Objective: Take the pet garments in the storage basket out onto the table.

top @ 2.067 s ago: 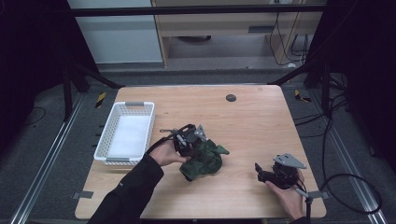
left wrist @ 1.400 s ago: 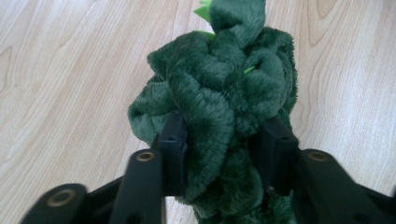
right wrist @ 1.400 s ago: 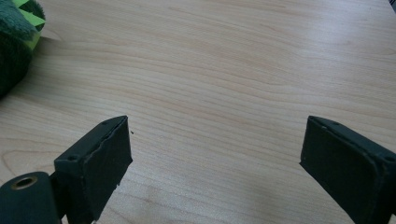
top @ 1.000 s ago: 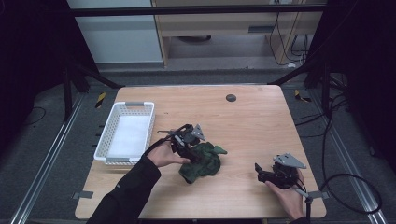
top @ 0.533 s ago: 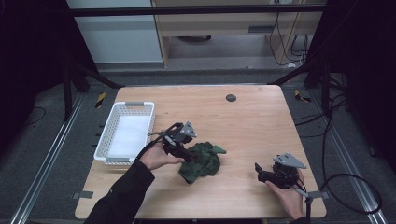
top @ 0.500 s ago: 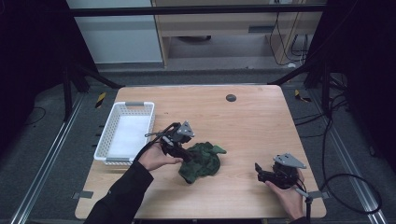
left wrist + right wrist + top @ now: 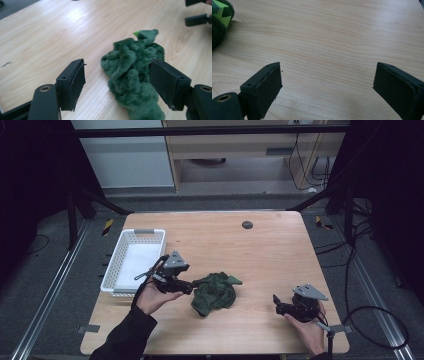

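A crumpled green plush cloth [image 7: 215, 292] lies on the wooden table [image 7: 250, 255] near its front middle. My left gripper [image 7: 197, 284] sits just left of it, jaws open and pointing right at its edge. In the left gripper view the plush [image 7: 132, 75] fills the gap between the open pads [image 7: 72, 85], which do not press on it. My right gripper [image 7: 276, 305] rests open near the front right, well apart from the plush. In the right gripper view its jaws [image 7: 327, 85] frame bare wood, with a bit of the plush [image 7: 218, 22] at the upper left.
A white slatted basket [image 7: 145, 231] stands at the table's left edge, just behind the left hand. A small dark round spot [image 7: 247, 224] marks the far middle of the table. The right gripper's jaws [image 7: 197, 18] show far off in the left gripper view.
My left gripper has drawn back to the left, from over the plush to beside it. The plush stays on the table. The right gripper has not moved.
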